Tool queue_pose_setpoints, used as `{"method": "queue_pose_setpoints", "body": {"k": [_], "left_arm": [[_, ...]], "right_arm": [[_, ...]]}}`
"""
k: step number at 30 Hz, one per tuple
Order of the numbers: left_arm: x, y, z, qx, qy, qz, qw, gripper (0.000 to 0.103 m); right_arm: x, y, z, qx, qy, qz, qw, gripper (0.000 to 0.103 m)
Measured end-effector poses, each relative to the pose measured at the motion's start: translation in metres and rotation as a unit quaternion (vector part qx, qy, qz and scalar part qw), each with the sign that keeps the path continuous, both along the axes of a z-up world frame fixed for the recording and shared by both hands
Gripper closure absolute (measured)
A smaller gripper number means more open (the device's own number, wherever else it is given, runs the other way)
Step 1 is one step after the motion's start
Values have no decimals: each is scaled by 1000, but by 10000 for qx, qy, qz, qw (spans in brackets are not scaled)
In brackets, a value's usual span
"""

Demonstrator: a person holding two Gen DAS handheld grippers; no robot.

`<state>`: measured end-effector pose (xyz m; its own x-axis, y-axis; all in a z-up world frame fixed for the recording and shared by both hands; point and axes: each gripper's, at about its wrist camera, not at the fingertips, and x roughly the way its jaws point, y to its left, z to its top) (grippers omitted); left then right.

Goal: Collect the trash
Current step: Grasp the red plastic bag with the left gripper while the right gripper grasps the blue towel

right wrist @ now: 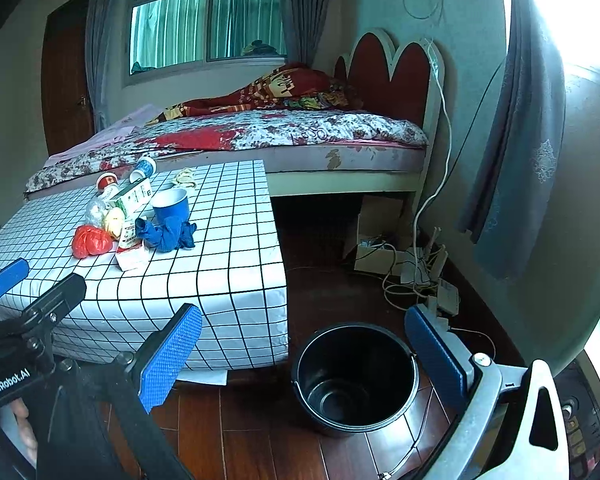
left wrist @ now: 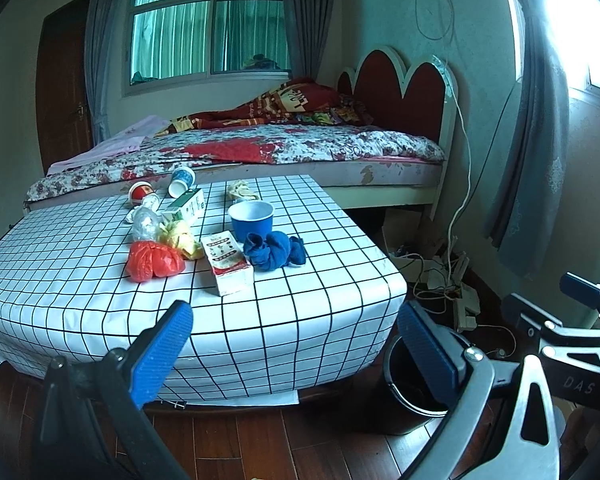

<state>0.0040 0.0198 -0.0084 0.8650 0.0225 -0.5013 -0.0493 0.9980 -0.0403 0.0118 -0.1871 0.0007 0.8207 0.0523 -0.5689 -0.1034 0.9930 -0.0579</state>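
Note:
Trash lies on a low table with a white grid cloth [left wrist: 80, 280]: a red bag [left wrist: 154, 261], a yellow wad [left wrist: 180, 238], a white and red carton [left wrist: 227, 262], a blue cloth [left wrist: 275, 251], a blue cup [left wrist: 251, 220], a green carton [left wrist: 185, 209], a clear wad [left wrist: 145, 224] and two tipped cups [left wrist: 182, 181]. A black bucket [right wrist: 356, 380] stands empty on the floor right of the table. My left gripper [left wrist: 296, 354] is open in front of the table's near edge. My right gripper [right wrist: 304, 360] is open above the bucket.
A bed [left wrist: 284, 148] stands behind the table. Cables and a power strip [left wrist: 456, 292] lie on the wood floor by the right wall. Curtains [left wrist: 536, 160] hang at the right. The right gripper's body [left wrist: 572, 332] shows at the left wrist view's right edge.

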Motion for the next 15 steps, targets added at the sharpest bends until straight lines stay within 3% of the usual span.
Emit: {"method": "queue_pose_setpoints", "body": {"k": [9, 15], "left_arm": [[26, 52, -27, -38, 502, 405, 9979, 1], [38, 96, -41, -135, 584, 873, 9944, 1]], "right_arm": [[35, 31, -17, 64, 149, 593, 9981, 2], [77, 79, -27, 38, 146, 1187, 9928, 12]]}}
